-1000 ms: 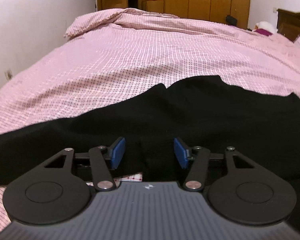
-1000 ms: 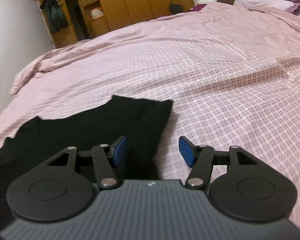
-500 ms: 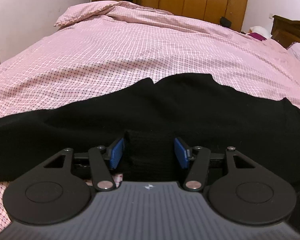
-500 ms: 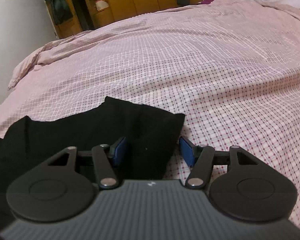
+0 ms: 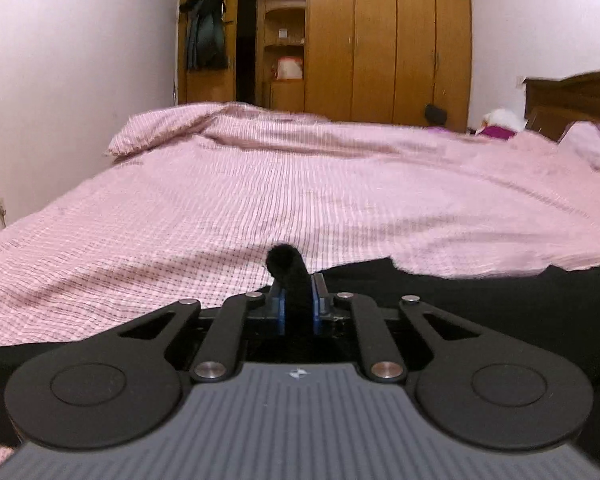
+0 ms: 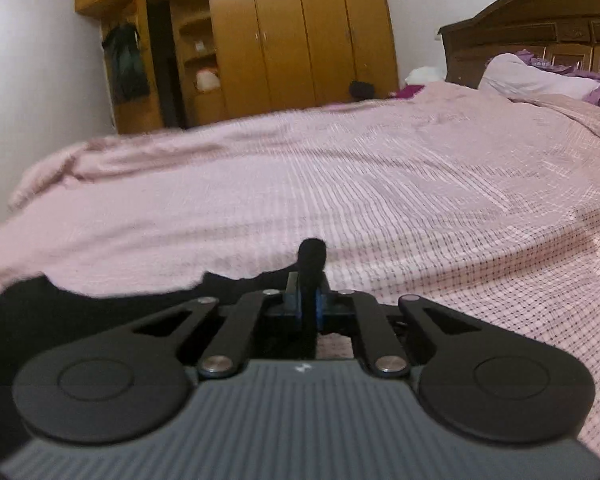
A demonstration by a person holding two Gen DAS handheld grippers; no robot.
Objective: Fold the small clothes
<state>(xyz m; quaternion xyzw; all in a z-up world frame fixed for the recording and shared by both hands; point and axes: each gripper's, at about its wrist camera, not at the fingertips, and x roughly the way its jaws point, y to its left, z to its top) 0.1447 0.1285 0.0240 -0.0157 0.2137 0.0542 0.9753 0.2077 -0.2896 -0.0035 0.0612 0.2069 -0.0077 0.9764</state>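
Note:
A black garment [image 5: 480, 300] lies on the pink checked bedcover [image 5: 300, 184] at the near edge of the bed. My left gripper [image 5: 298, 285] has its jaws closing on a pinched fold of that cloth, and a black tuft [image 5: 286, 260] sticks up between the blue pads. In the right wrist view the same black garment [image 6: 60, 312] spreads to the left. There my right gripper [image 6: 309, 285] is closing its jaws on another fold, with a tuft [image 6: 311, 254] poking out above the pads. Both pinched folds are raised off the bedcover [image 6: 380, 184].
A wooden wardrobe [image 5: 380, 40] stands past the bed's far side, with dark clothes [image 5: 204, 32] hanging at its left. A carved headboard [image 6: 540, 40] and pillows [image 6: 540, 80] are at the right. A white wall runs along the left.
Both grippers went from open, with black cloth between their pads, to clamped on it. Both tilted upward, so the room beyond the bed now shows and the garment sits lower in view.

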